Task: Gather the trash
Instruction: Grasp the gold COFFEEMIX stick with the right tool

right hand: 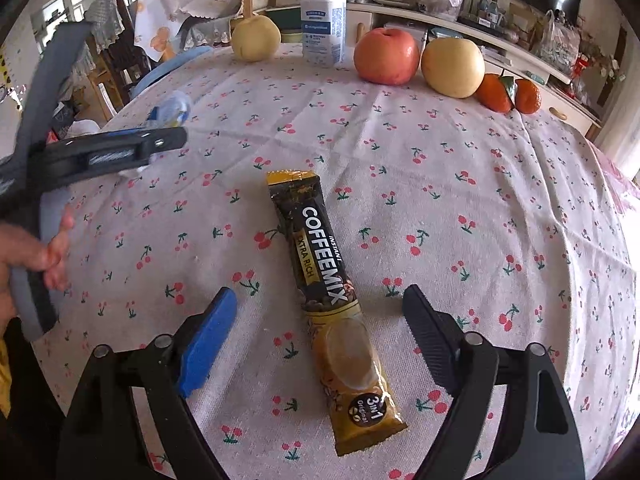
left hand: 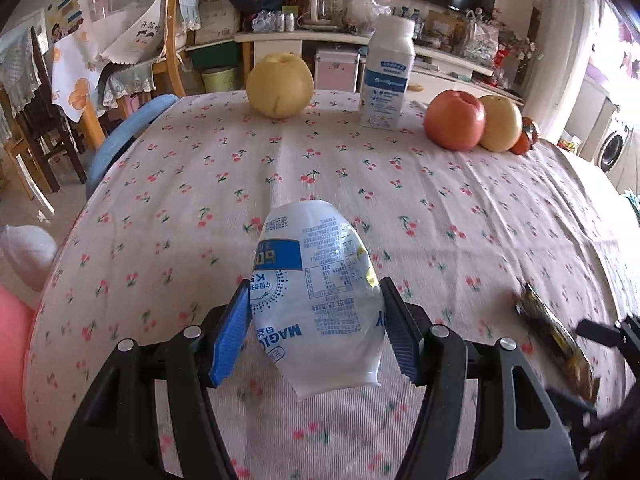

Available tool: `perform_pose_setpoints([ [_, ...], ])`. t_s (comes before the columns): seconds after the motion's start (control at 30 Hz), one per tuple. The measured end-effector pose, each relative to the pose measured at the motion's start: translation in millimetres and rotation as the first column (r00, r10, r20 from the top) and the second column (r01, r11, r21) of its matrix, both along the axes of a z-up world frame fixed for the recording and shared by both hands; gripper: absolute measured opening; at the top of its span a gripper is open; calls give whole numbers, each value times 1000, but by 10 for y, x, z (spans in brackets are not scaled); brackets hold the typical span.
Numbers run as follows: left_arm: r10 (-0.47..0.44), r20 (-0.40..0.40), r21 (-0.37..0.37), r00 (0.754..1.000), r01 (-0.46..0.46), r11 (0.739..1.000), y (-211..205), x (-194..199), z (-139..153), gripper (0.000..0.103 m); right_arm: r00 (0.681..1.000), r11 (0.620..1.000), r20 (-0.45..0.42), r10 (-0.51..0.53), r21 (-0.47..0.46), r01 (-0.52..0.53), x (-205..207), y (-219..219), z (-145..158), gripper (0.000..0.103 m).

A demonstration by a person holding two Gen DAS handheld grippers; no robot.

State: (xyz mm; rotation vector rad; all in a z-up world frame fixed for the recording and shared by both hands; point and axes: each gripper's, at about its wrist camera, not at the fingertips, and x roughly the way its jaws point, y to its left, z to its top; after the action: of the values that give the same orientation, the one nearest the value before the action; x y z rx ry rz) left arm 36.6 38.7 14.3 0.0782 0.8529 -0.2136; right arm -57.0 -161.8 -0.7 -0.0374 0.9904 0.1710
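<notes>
a white-and-blue pouch (left hand: 316,300) sits pinched between the pads of the left gripper (left hand: 316,312), carried above the cherry-print tablecloth (left hand: 440,208), while the right gripper (right hand: 320,332) hangs over a coffee-mix sachet (right hand: 328,300) with its jaws wide and touching nothing. in the right wrist view the sachet lies flat on the cloth, its long axis running from about 11 o'clock down to 5 o'clock, its middle between the blue pad (right hand: 204,344) and the black pad (right hand: 432,344). the jaws stand across that axis, so a straight drop and a squeeze on the narrow sides looks like the coming move. the right hand is plainly the nearer one; the other gripper shows at 9 o'clock, well apart. cloth around the sachet is bare on all sides. a bottle (right hand: 324,20), an apple (right hand: 386,56), pears and tangerines (right hand: 508,94) line the far edge at 12 o'clock, well clear of the approach.
</notes>
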Motion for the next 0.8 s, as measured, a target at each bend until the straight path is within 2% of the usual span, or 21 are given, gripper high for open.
perform_pose_setpoints([
  [0.13,-3,22,-19,1000,3,1000,98,-189,53,64,1000,1000,2,12,2,-12,-46,2,-1,81],
  [0.33,-1,52,-41,999,4,999,268,-454,102,64,1000,999,22,22,-34,-22,-88,29,-10,72],
  [0.57,9,67,-121,998,-1,993,509,-569,109,64,997,998,54,55,-35,-53,-164,88,8,54],
  [0.8,-3,78,-135,997,13,991,651,-613,128,64,995,997,69,68,-30,-67,-207,163,17,36],
])
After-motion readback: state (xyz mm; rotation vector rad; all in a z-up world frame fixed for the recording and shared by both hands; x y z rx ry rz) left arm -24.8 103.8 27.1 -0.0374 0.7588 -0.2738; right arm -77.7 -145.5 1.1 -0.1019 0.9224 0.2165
